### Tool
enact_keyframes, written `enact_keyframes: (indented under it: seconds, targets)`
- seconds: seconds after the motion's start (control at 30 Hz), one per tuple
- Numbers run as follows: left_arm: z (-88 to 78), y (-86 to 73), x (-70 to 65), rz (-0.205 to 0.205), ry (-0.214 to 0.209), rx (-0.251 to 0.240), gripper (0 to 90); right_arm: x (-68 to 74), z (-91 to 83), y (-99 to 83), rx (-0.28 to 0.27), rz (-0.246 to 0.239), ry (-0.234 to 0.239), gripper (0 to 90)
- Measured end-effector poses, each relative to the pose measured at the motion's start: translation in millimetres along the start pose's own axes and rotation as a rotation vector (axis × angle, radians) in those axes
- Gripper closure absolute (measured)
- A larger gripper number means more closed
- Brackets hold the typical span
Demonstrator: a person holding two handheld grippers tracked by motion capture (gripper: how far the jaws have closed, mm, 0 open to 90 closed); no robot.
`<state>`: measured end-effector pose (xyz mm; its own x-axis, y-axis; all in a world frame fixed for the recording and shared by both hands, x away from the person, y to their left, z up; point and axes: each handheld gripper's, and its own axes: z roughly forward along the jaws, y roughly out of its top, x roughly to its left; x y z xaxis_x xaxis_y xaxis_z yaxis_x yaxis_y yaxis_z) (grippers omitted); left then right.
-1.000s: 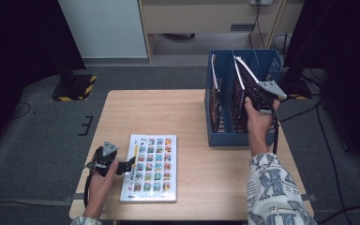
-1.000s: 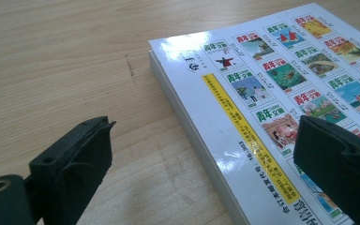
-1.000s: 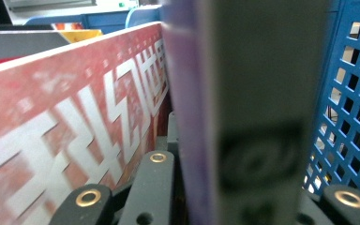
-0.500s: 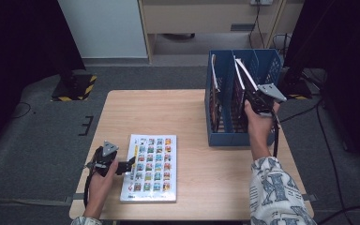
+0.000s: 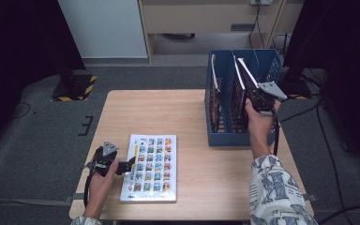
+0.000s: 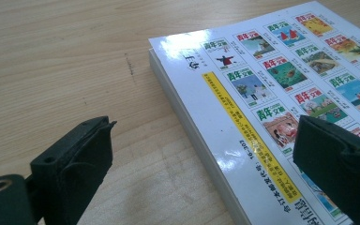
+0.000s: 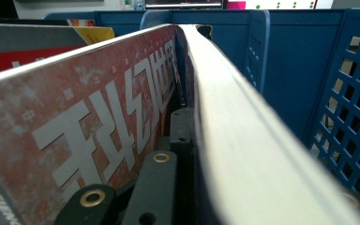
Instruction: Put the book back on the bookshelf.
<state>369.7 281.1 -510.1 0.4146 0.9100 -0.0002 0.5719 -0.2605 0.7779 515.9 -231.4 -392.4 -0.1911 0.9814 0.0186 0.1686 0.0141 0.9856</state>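
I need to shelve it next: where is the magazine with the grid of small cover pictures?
In the high view, the magazine lies flat near the table's front left edge, just right of the left gripper.

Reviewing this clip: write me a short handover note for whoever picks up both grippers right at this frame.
Right gripper: shut on the red magazine, which leans tilted in the right compartment of the blue file rack; its jaws have just been closing on it.
Left gripper: open, jaws astride the left edge of the flat magazine on the table, not gripping.
Done: other magazines already stand in the rack's left compartment.
Left: probably seat and release the red magazine, then lift the flat one and file it.
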Motion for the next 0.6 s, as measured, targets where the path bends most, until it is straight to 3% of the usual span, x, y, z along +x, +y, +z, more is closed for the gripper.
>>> enact_keyframes:
  seconds: [0.6]
  targets:
    - [0.1,-0.1,-0.1,0.000,0.001,0.000,4.5,-11.4,-2.0,5.9,-0.020,0.044,-0.062,82.7]
